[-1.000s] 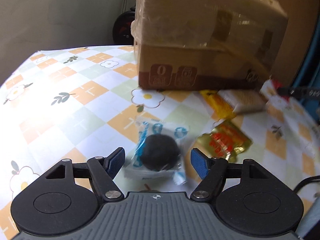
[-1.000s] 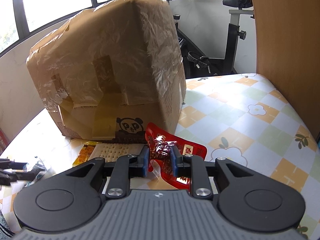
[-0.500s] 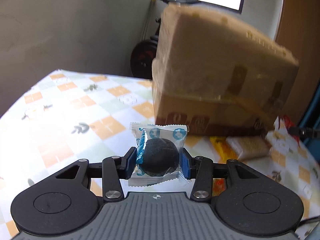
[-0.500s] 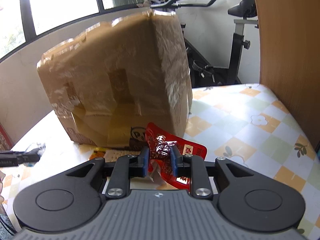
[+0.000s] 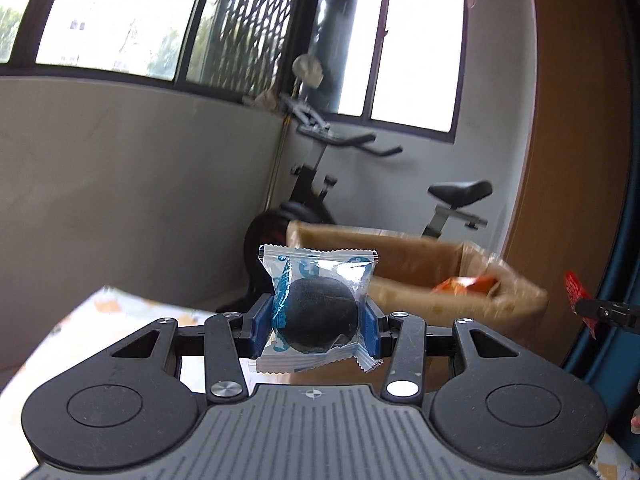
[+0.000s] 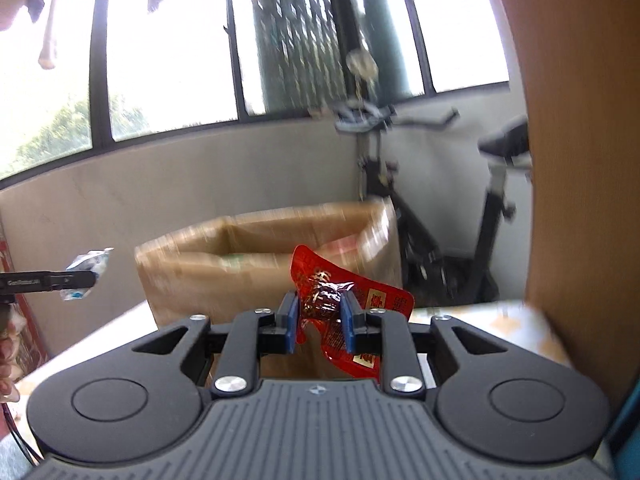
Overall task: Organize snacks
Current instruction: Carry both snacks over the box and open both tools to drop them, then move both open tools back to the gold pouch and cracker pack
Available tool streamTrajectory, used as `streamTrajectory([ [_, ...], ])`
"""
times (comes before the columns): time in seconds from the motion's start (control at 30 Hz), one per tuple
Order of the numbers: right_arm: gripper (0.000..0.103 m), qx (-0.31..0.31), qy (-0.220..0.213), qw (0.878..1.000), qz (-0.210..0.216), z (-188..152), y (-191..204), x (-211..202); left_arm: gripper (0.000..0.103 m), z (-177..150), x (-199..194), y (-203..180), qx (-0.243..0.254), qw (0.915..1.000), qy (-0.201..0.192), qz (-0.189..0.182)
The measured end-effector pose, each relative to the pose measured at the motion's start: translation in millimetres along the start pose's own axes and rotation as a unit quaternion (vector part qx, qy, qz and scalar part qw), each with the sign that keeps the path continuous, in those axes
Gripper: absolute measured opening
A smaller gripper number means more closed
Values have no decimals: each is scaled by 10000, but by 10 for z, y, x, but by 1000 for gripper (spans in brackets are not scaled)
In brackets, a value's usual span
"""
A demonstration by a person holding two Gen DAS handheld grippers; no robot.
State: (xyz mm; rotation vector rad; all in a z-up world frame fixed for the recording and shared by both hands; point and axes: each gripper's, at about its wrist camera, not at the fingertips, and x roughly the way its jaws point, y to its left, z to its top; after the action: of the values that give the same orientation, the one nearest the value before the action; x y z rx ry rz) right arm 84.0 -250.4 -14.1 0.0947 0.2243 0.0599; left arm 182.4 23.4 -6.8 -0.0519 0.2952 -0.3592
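1. Both snacks had been lifted clear of the patterned table since the earlier frames, when the dark round snack lay loose on the cloth between spread fingers and the cardboard box towered over both cameras; now the box's open top was looked down upon.
2. The clear packet with the dark round snack (image 5: 318,314) was clenched between the blue pads (image 5: 262,330) of the left gripper (image 5: 316,328), whose jaws had closed upon it within the last second and then stood unchanged; the packet stood upright, its crimped top edge above the fingertips and its lower edge hanging just below them.
3. The red snack packet (image 6: 348,300) was pinched between the pads of the right gripper (image 6: 319,322), jaws almost together on its dark middle, with the wrapper flaring up and to the right of the fingers.
4. The open cardboard box (image 5: 416,276) was seen just beyond both pairs of fingertips and lower than them; an orange packet (image 5: 464,284) lay inside it, ahead and to the right of the left fingers.
5. The table (image 5: 120,312) was seen below the fingers, beside the box.
6. An exercise bike (image 5: 316,184) stood behind the box, against the wall beneath the windows.
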Motion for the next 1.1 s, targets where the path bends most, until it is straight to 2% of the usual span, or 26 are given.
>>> streamTrajectory([
  [0.2,24,-384,-264,9975,538,431,180,396,48,366,390,-266,257,9992,-119,-273],
  [0.33,23,-770,-39,9939,791,592,335,919,48,472,818,-353,154,9992,65,-364],
  [0.4,24,-837,129,9932,804,620,369,1205,48,490,998,-363,156,9991,172,-367],
  [0.5,24,-556,405,9945,787,618,349,1539,48,486,1198,-351,225,9986,348,-332],
  [0.73,27,-250,943,9943,428,516,257,1875,52,457,1337,-271,225,9974,651,-217],
  [0.77,29,-257,974,9942,384,501,249,1887,54,450,1320,-259,231,9974,654,-214],
  [0.87,37,-279,985,9944,252,472,228,1821,74,413,1262,-241,244,9976,607,-225],
  [1.0,65,-141,880,9958,219,459,180,1680,77,387,1184,-220,200,9973,666,-218],
  [1.1,80,-238,741,9968,187,457,205,1513,90,370,1079,-217,217,9978,602,-184],
])
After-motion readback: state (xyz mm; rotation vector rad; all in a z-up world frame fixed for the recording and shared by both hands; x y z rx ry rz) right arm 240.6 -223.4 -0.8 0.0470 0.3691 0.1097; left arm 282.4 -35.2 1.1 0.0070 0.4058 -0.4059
